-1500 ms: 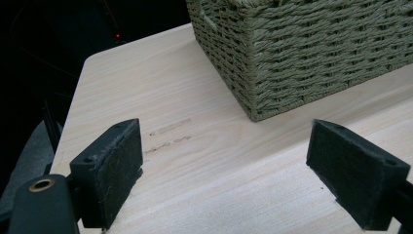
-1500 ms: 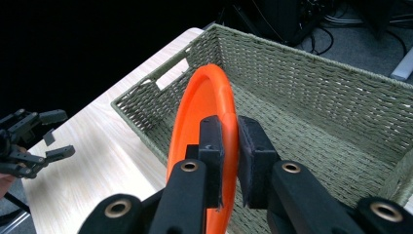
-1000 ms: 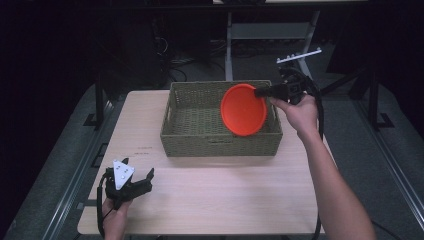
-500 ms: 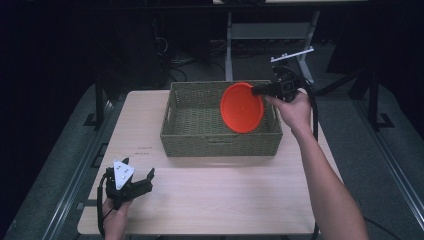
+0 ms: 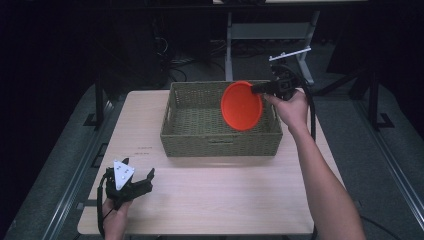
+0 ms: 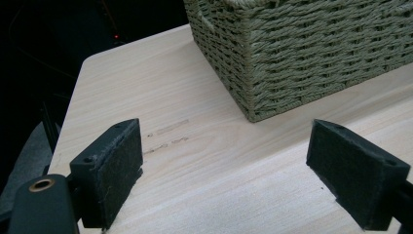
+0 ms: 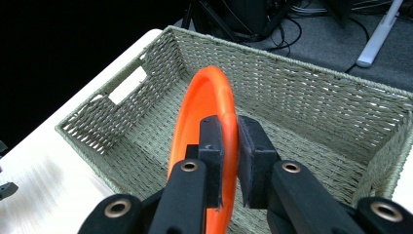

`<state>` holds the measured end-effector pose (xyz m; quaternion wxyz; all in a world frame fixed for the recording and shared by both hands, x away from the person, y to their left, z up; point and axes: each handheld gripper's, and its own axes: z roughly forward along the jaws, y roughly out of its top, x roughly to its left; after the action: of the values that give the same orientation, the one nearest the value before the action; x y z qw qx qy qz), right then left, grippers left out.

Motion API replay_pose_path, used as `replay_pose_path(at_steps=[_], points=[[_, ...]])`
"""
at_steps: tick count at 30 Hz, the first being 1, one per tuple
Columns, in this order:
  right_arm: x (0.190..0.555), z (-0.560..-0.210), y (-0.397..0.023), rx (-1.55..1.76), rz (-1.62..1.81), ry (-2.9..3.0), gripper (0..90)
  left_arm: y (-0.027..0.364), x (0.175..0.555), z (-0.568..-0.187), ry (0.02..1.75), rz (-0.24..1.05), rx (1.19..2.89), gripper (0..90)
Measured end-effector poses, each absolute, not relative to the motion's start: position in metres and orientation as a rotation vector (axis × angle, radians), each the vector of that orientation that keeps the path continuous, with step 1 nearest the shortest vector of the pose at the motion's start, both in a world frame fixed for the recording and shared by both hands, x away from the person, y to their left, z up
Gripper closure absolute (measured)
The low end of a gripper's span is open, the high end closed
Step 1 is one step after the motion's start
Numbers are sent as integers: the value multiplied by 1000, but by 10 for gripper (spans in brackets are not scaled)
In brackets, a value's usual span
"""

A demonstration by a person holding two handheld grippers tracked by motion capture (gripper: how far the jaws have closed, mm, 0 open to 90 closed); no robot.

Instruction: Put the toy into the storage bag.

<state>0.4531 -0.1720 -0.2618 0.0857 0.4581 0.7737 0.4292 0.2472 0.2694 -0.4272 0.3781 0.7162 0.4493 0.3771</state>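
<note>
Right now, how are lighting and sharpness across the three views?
High view: table lit, surroundings dark. Left gripper view: sharp basket weave, black beyond the table edge. Right gripper view: orange plate crisp, tabletop at lower left smeared.

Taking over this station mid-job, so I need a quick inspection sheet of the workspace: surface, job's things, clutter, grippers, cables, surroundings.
Surface: light wooden table, faint marks near its left side.
Job's things: orange plate held on edge, tilted over the right part of the woven basket; the basket floor that shows is bare.
Clutter: nothing seen.
Grippers: right gripper shut on the orange plate's rim, one of the fingers on each face. Left gripper open, nothing between its fingers, low over the table's near left corner.
Cables: a black cable trails from the right gripper past the forearm.
Surroundings: dark room, grey floor, metal stand legs and loose cables behind the table.
</note>
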Motion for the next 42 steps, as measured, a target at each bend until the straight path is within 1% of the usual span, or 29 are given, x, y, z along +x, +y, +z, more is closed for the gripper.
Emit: replay_pose_path(at_steps=[27, 42], points=[[469, -282, -156, 1388, 1228, 2308, 809, 269, 247, -427, 1141, 966, 1831, 127], [480, -308, -157, 1470, 1198, 2308, 809, 270, 247, -427, 1137, 969, 1851, 127]])
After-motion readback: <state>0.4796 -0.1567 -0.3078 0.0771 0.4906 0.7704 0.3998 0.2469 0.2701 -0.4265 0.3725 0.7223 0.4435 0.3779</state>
